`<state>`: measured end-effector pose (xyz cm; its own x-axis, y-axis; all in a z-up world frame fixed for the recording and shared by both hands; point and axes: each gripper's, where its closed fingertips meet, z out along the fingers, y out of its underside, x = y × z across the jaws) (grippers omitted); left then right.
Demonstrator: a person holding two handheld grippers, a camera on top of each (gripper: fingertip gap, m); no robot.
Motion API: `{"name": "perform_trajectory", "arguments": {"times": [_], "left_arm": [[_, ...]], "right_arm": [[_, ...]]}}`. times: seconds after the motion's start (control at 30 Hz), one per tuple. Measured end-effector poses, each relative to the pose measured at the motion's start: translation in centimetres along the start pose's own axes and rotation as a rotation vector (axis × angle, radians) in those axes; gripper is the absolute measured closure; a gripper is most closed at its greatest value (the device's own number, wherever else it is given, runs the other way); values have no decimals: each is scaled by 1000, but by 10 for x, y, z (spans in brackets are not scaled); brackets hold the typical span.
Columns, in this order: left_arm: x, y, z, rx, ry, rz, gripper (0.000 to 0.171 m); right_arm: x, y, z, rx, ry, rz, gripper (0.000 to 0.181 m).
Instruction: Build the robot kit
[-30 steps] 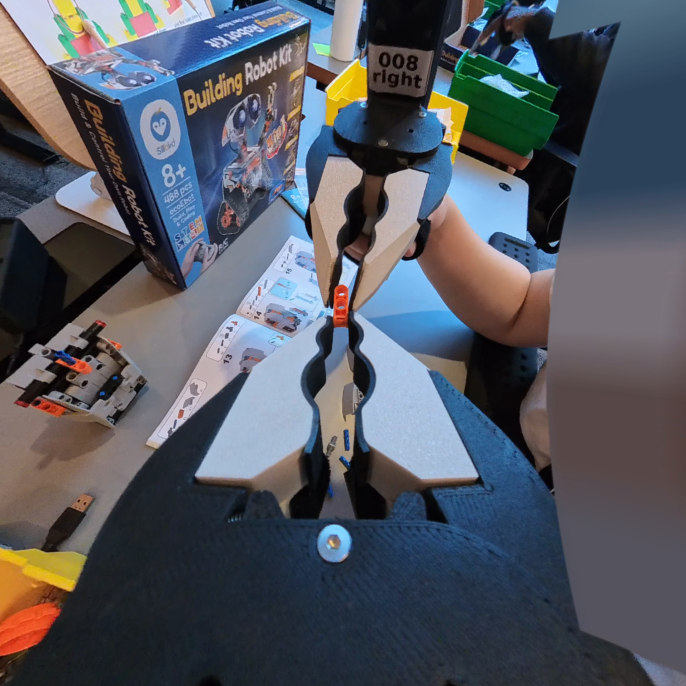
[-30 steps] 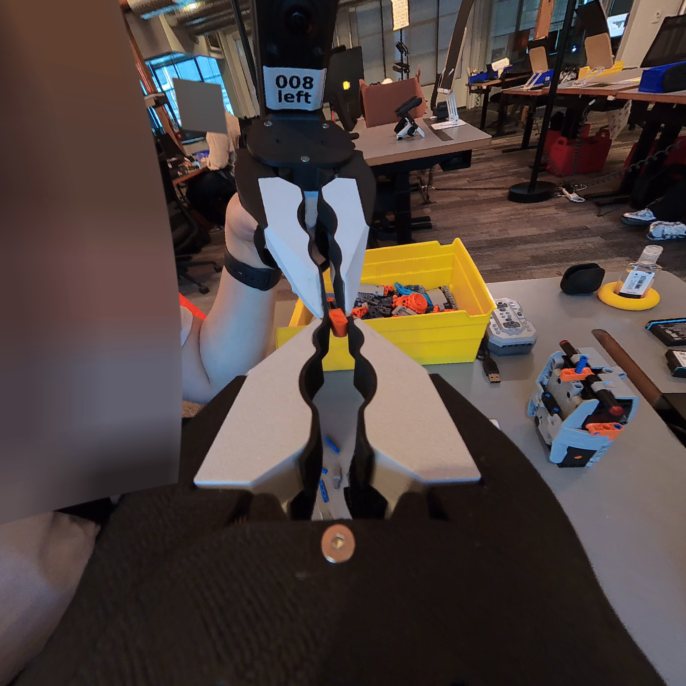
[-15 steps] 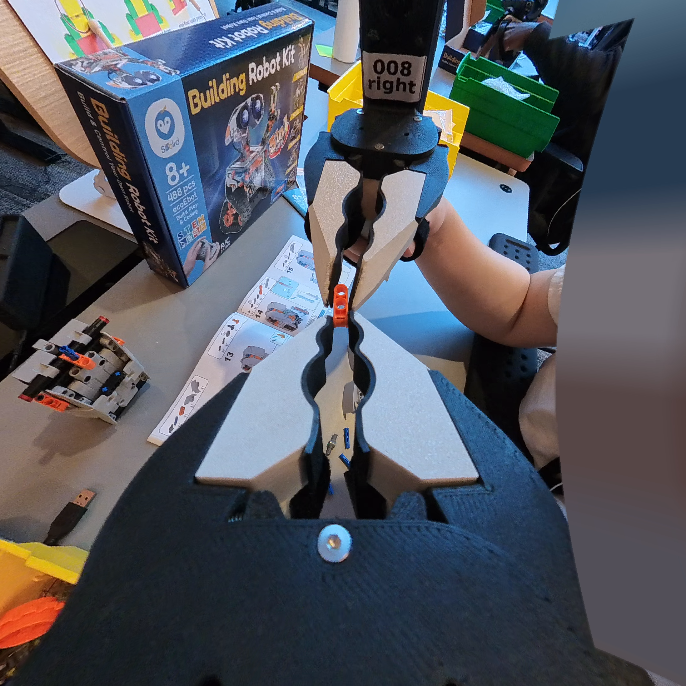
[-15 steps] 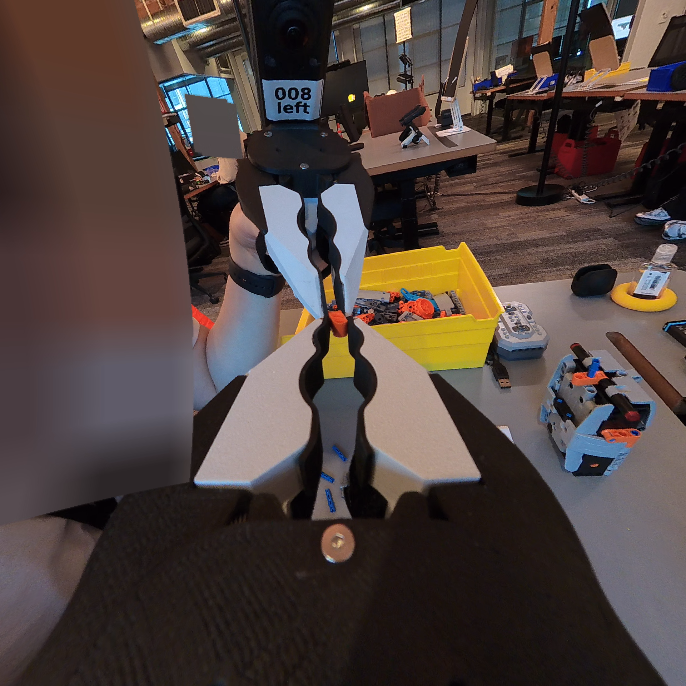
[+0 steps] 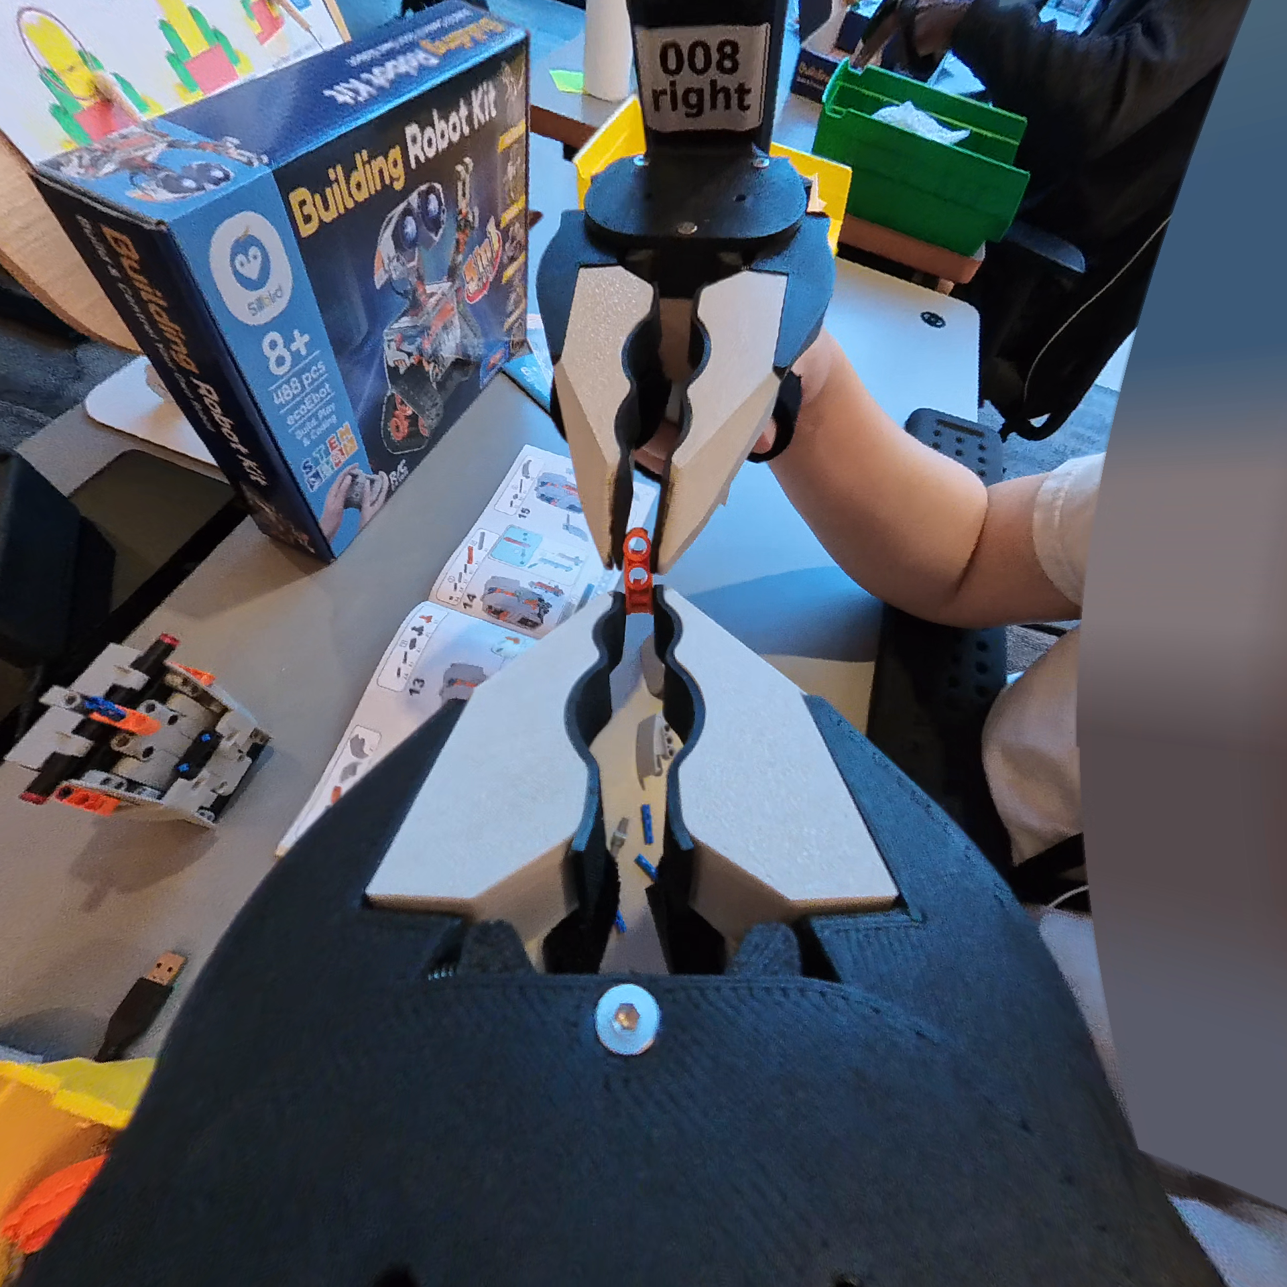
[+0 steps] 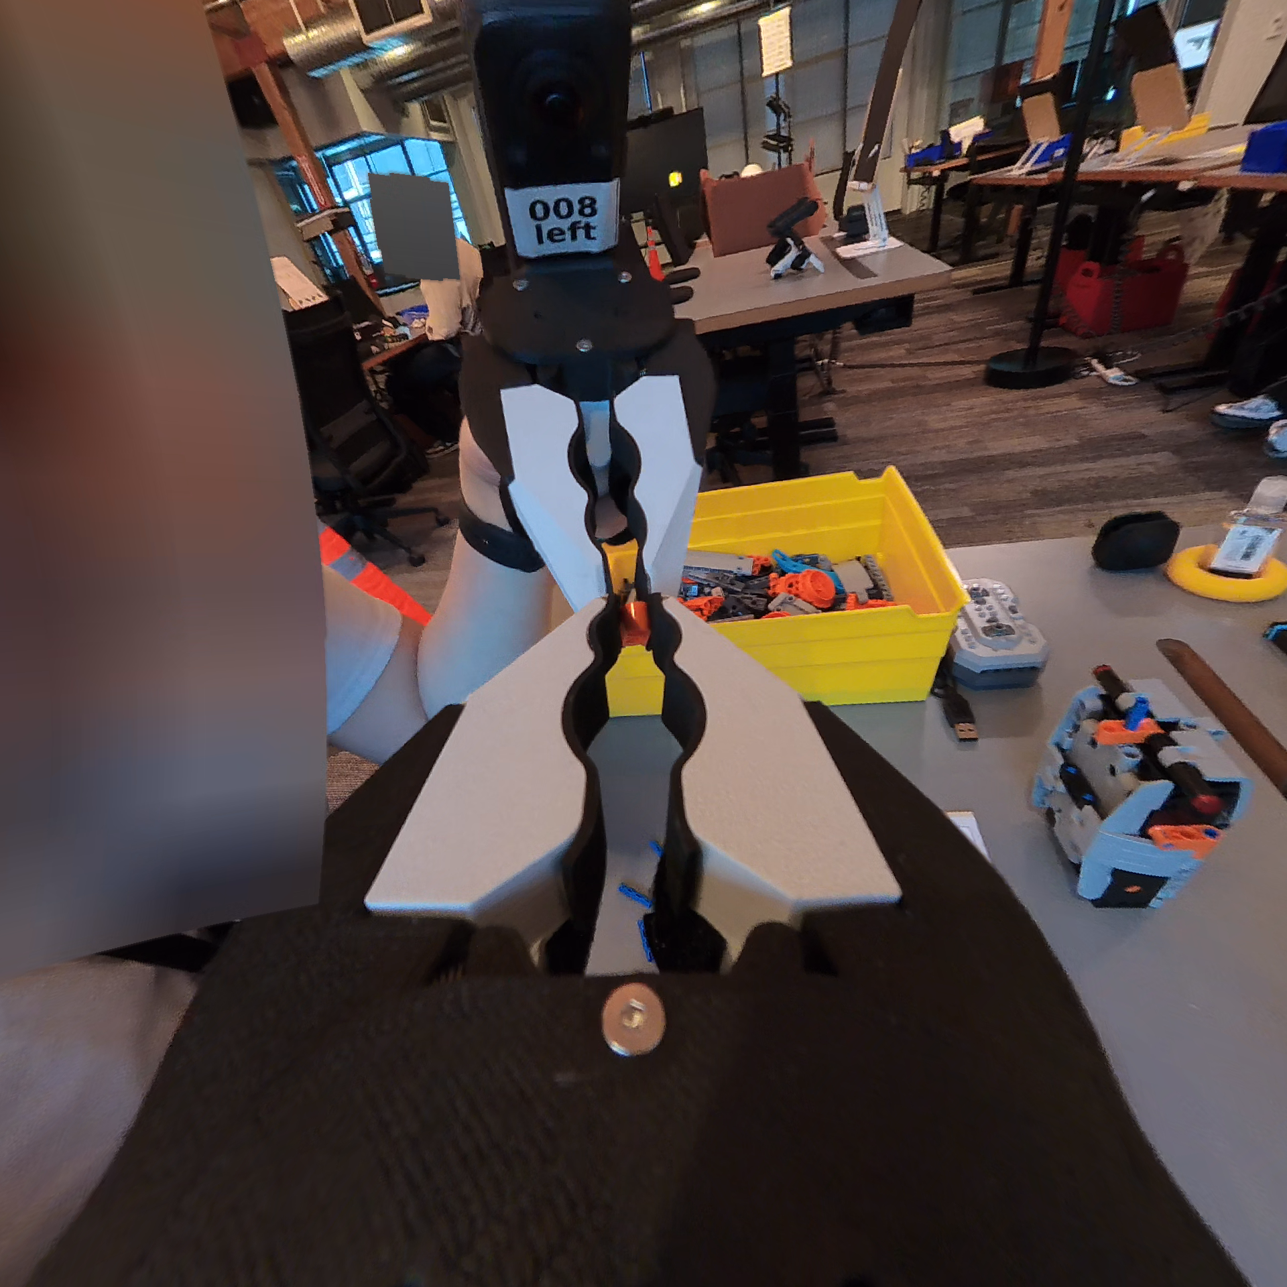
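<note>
Left tongs [image 5: 635, 604] pinch orange connector piece [image 5: 636, 567] at frame centre; right tongs [image 5: 637, 550] pinch its far end. Printed kit box [image 5: 306, 292] upper left, labelled instruction booklet [image 5: 480, 606] on worktop [image 5: 292, 627].

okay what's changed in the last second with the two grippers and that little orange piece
Very little. Both grippers stay tip to tip, the left gripper and the right gripper each still shut on the small orange piece, held above the instruction booklet. Only the views drifted slightly. The blue kit box, yellow bin and part-built model have not moved.
</note>
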<state>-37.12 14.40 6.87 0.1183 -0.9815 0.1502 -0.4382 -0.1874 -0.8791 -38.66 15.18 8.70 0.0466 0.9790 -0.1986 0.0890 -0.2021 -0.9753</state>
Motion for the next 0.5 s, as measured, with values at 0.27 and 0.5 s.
{"name": "perform_trajectory", "arguments": {"times": [0.27,0.5], "left_arm": [[14,-17,-2,65,3,32,166],[32,-45,-3,198,15,65,166]], "right_arm": [[-14,-15,-7,14,2,-6,175],[-31,-45,-25,145,3,-21,164]]}}
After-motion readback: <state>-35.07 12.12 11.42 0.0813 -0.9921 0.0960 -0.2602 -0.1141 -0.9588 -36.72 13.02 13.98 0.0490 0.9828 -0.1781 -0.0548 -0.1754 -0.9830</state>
